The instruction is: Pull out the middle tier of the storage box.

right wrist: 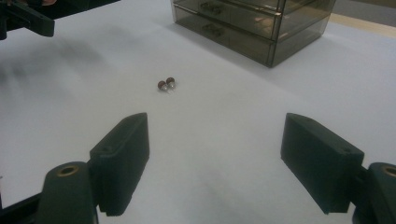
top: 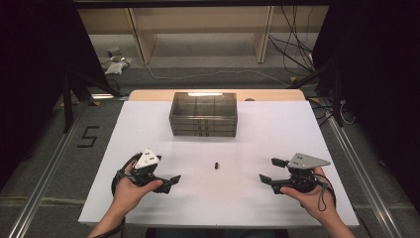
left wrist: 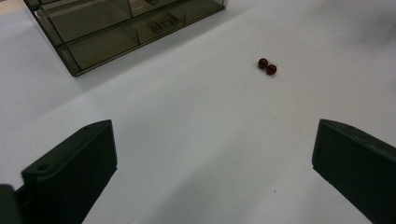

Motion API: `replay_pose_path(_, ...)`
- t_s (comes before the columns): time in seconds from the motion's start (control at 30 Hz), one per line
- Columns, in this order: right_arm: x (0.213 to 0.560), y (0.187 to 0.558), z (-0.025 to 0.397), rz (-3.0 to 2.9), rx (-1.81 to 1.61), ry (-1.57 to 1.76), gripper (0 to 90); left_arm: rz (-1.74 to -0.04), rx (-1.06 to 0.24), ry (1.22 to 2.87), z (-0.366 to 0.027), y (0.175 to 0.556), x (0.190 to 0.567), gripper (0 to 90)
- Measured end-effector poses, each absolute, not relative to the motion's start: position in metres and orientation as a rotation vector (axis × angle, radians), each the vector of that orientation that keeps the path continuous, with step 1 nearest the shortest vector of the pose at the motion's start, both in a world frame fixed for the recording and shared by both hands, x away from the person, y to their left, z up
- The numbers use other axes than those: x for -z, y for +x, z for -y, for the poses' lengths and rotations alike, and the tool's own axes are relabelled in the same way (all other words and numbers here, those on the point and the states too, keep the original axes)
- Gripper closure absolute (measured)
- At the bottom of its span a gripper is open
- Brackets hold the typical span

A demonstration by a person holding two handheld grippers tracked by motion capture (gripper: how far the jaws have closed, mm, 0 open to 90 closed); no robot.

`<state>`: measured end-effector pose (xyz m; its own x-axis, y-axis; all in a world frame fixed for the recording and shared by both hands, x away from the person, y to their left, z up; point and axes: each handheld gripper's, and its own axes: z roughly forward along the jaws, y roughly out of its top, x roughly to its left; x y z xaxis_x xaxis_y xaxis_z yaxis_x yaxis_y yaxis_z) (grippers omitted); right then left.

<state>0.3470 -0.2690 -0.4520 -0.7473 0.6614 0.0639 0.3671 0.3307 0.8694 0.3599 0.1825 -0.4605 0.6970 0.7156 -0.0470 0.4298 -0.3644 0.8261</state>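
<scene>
On the white table (top: 297, 129), closed smoky drawer box (top: 203, 114); two red beads (top: 217, 165) outside; both tools (top: 171, 181) (top: 270, 171) spread.

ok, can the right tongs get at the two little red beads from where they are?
Probably yes. The right tongs are open and point toward the red beads, which lie in the open on the white table. Bare surface lies between them; the drawer box sits well behind.

The room is dim; light from above makes glare on the smoky transparent plastic drawer box (top: 203, 114). The white table surface (top: 277, 134) shows soft shadows; far corners look blurred.
</scene>
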Motion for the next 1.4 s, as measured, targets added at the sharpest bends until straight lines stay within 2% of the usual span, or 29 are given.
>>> replay_pose_path(0.97,0.453,0.345,0.261,-2.337,-1.289,0.853,25.5,-0.865,-0.425,2.018,-0.179,0.362,0.46,0.0)
replay_pose_path(1.3,0.456,0.343,0.228,-2.382,-1.212,0.685,27.8,-0.871,-0.435,2.016,-0.179,0.362,0.46,0.1)
replay_pose_path(1.4,0.456,0.343,0.228,-2.38,-1.216,0.696,27.8,-0.862,-0.476,2.021,-0.174,0.364,0.459,1.8)
